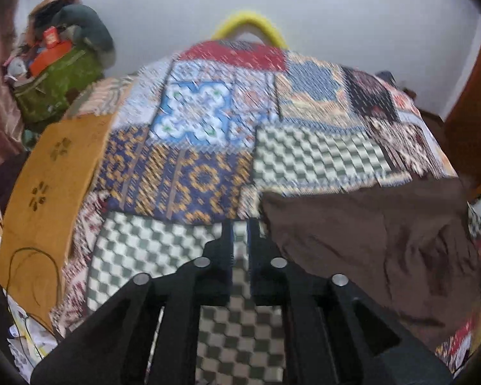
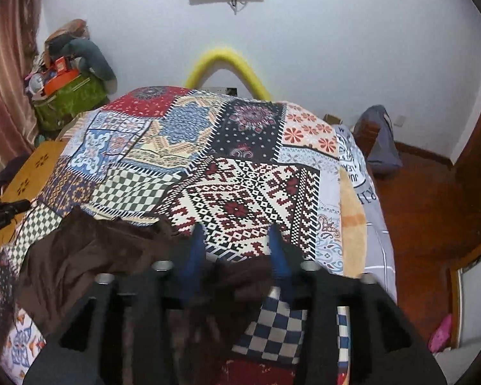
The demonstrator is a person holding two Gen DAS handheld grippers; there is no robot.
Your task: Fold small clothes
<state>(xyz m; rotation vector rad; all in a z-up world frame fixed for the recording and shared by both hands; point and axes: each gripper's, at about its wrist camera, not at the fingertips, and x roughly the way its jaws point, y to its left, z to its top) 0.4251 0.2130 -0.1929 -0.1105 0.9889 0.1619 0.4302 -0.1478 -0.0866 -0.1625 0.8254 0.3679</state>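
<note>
**A:** Found the brown garment (image 1: 368,256) where?

**B:** Rumpled on the bed's patchwork bedspread (image 1: 192,166), near the front edge. Lay just right of the left gripper (image 1: 240,224) and ran under the right gripper (image 2: 237,234).

**A:** Gripped by either?

**B:** By neither, apparently. Showed the left jaws a slim crack apart, with only checked bedspread visible through the gap. Showed the right jaws about half open, astride a blurred fold of the brown cloth, pads not pressing on it.

**A:** Why laid on the bed like that?

**B:** Probably for a broad, flat surface to fold against. Looked creased and bunched, so likely needed smoothing before any fold.

**A:** And why tilted both grippers down at the near side?

**B:** Seemingly to stand one at each side of the garment, ready to pinch two edges and carry them over together.
</note>
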